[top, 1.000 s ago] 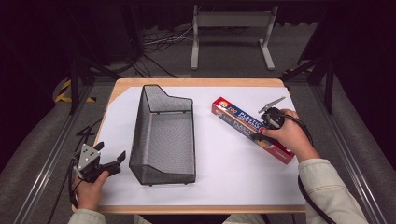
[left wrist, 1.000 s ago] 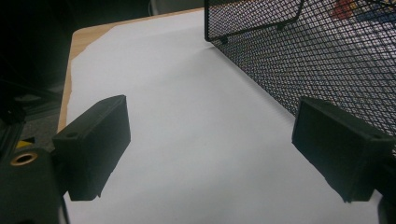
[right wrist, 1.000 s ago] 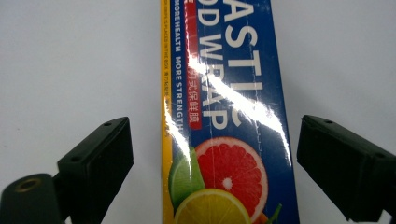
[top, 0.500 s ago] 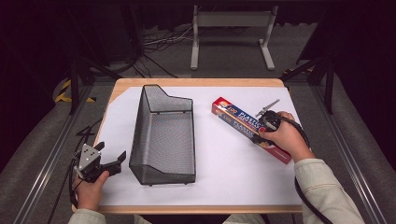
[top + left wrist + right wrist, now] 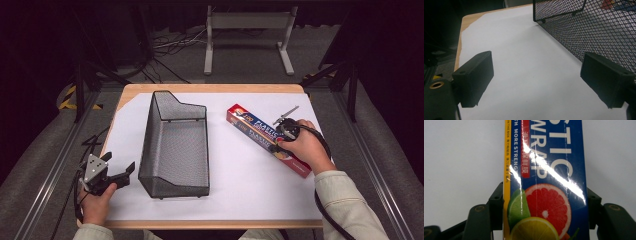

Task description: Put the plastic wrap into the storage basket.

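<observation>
A person sits at a table covered with a white sheet point(image 5: 250, 190). The right gripper point(image 5: 281, 139) is down on a long box of plastic wrap point(image 5: 255, 131), which lies flat and at a slant on the right part of the sheet, well apart from a wire basket point(image 5: 175, 145). In the right gripper view the two black jaws stand against the box's point(image 5: 544, 170) two long sides, pinching it across its width near the end with the printed citrus fruit.

The step in hand looks like taking hold of the box. The next move probably calls for a level lift and a carry leftward to the basket, keeping the long box from swinging in the grip.

The left gripper point(image 5: 120, 176) rests near the front left corner of the table, just beside the basket, with its jaws spread wide and nothing between them.

The box is glossy cardboard, blue and red with a yellow edge, and catches a bright streak of light. The basket point(image 5: 599, 32) is fine black metal mesh, oblong, with one tall stepped end.
</observation>
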